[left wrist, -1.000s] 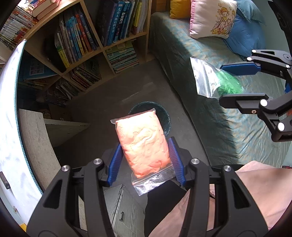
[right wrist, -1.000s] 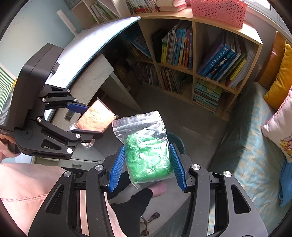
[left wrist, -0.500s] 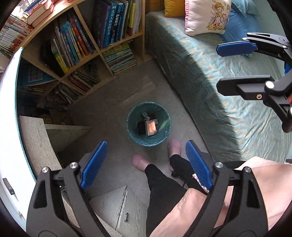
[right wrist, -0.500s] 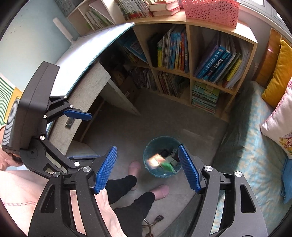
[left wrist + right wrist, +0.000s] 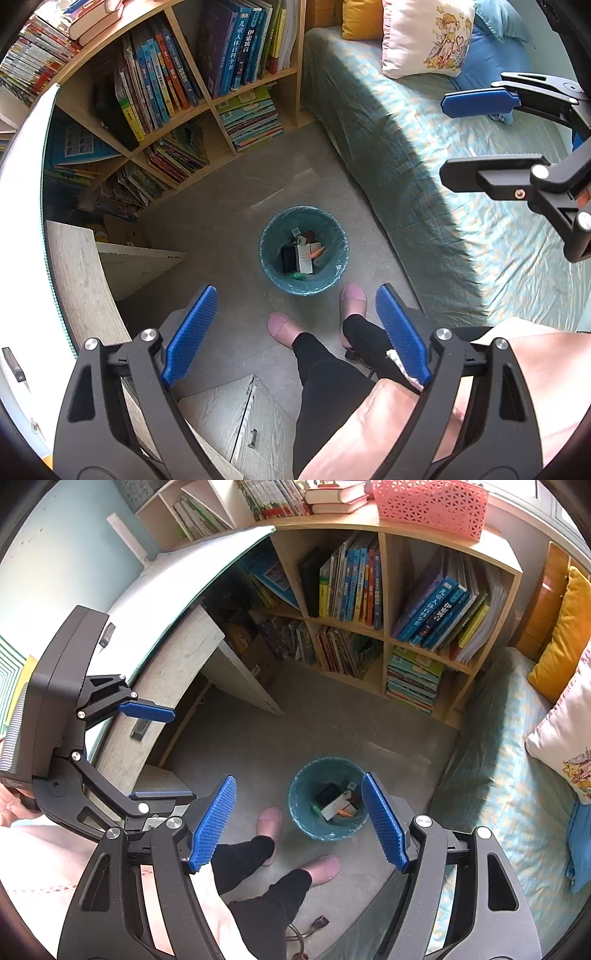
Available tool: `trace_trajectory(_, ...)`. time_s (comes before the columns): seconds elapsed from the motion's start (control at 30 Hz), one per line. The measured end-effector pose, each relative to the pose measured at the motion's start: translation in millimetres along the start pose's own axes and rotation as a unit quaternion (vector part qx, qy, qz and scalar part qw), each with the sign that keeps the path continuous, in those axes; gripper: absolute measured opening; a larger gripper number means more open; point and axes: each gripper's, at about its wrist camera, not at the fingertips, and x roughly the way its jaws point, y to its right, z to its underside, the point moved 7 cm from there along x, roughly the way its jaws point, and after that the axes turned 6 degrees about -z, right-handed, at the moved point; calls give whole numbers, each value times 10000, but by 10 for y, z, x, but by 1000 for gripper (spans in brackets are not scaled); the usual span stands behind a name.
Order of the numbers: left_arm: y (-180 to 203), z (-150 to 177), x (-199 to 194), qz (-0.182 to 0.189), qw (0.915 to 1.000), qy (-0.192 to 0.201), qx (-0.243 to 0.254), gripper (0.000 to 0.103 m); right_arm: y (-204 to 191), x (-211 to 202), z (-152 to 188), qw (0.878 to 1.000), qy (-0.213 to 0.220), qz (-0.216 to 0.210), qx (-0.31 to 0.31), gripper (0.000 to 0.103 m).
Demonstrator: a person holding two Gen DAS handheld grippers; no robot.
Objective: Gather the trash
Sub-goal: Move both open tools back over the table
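From the left wrist view, my left gripper (image 5: pixel 295 332) hangs high over the floor with its blue pads spread wide and nothing between them, and the teal-lined trash bin (image 5: pixel 267 236) sits far below, just ahead of the person's pink slippers (image 5: pixel 282 325). The collected trash (image 5: pixel 303 254) lies inside it: small boxes, something orange, a green scrap at the near wall. The risk I see here is height; anything I release from up here could drift and land on the floor or on the bed (image 5: pixel 424 166) beside the bin. Book spines on the bookshelf (image 5: pixel 236 74) carry Chinese titles, too small for me to read with confidence. From the right wrist view, my right gripper (image 5: pixel 299 821) also stands apart and empty, framing the bin (image 5: pixel 299 794), with the left tool at the picture's left edge near the desk (image 5: pixel 177 664). The two tools are close, so a careless swing could knock them together. A pink basket (image 5: pixel 432 506) tops the shelf; no brand is legible.
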Motion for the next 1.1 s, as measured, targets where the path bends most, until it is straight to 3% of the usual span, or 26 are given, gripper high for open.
trace_trajectory(0.5,-258,184,-131,-183,9995,100,-256,89,-227,101,-112,9997,-68,-48,-232,71)
trace_trajectory(1.1,-1112,660,-384,-641,9900,370,-1201,91,-828,342,-421,9952,-261,-149,-928,77)
